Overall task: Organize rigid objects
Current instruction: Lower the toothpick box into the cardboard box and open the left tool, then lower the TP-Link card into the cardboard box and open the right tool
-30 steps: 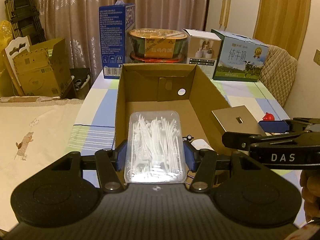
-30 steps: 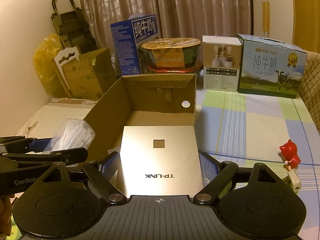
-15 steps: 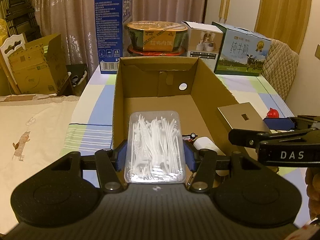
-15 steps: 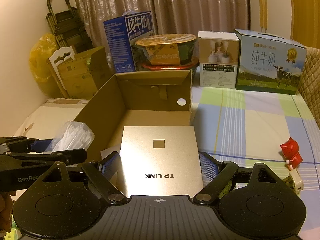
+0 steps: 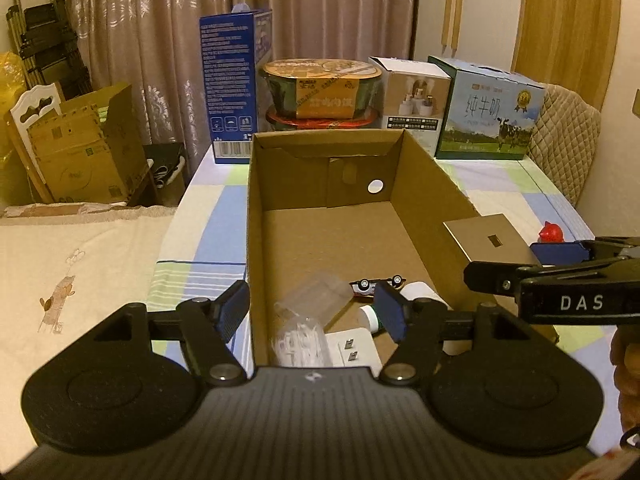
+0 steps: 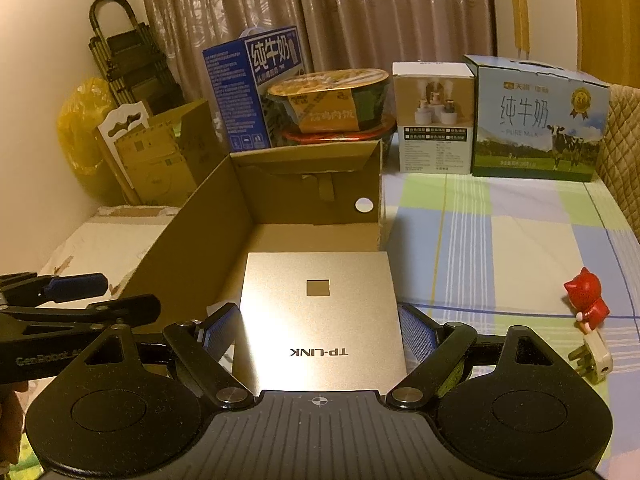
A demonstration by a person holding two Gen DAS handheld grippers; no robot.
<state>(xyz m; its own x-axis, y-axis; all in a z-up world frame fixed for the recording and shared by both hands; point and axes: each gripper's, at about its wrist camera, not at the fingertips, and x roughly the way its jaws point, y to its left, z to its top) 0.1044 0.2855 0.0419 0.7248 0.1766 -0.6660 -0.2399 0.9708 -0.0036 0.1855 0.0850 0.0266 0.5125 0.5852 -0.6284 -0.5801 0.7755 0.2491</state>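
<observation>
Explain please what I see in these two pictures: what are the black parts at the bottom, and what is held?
No robot here: a person holds a hand tool with two jaws in each hand, and each tool carries a camera looking forward, one picture per tool. The black parts are the tools themselves.

The left gripper has its jaws opening over the open cardboard box; the clear packet of floss picks lies loose in the box, beside a toy car.

The right gripper clamps a silver TP-LINK box at the box's edge.

On the checked tablecloth stand a red figurine and a white plug.
</observation>
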